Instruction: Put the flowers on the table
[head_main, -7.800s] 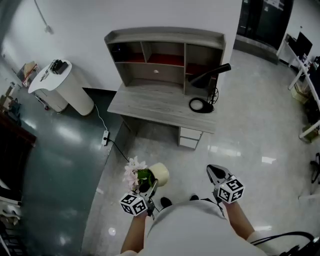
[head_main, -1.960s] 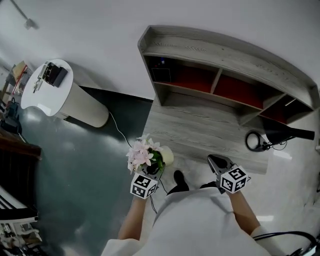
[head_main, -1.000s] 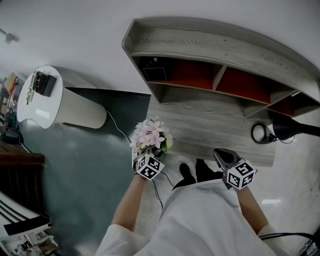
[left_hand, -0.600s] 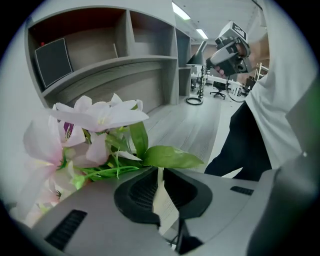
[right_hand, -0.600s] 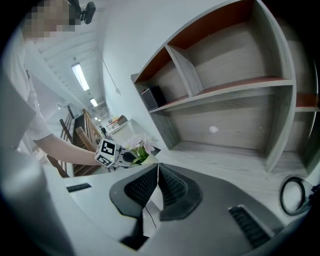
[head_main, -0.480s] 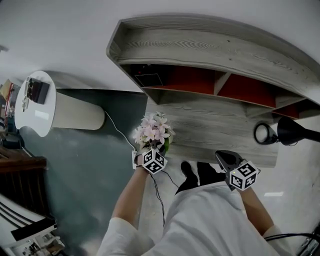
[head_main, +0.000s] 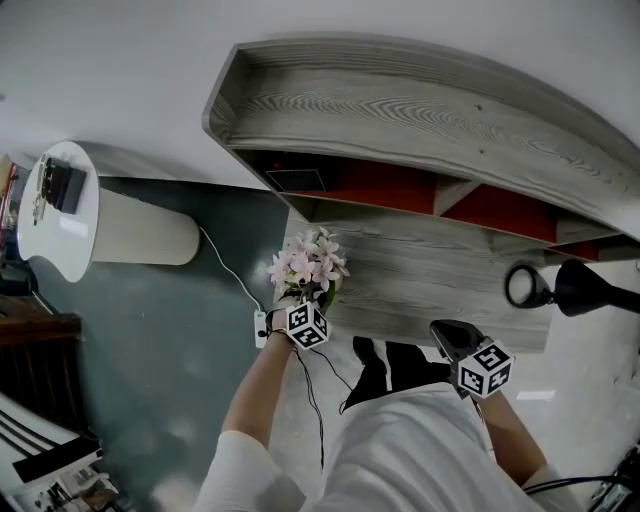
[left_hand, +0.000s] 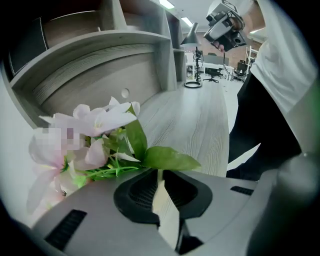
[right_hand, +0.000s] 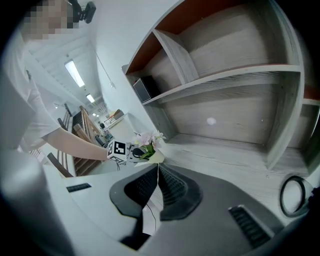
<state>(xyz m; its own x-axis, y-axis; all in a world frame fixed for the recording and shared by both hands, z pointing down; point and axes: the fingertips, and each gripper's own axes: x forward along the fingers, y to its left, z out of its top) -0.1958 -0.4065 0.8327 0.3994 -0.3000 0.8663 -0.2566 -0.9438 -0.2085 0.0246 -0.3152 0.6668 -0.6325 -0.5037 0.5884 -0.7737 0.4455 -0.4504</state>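
Note:
A bunch of pink flowers (head_main: 308, 262) with green leaves in a cream pot hangs over the left front corner of the grey wooden desk (head_main: 440, 280). My left gripper (head_main: 303, 297) holds the pot from the near side, and its jaws are opening slightly with the pot's edge still between them. In the left gripper view the flowers (left_hand: 95, 135) and a leaf sit right at the jaw tips (left_hand: 158, 172), above the desk top (left_hand: 195, 115). My right gripper (head_main: 445, 335) hovers shut and empty at the desk's front edge. The right gripper view shows the flowers (right_hand: 147, 138) far to the left.
A hutch with open shelves (head_main: 420, 100) stands along the back of the desk. A black lamp (head_main: 590, 285) with a ring base (head_main: 525, 285) sits at the desk's right end. A white round stand (head_main: 60, 210) is on the floor at left, near a power strip (head_main: 258, 328).
My left gripper has carried the flowers forward from the floor side to above the desk's left front corner. The right gripper stays near the desk's front edge.

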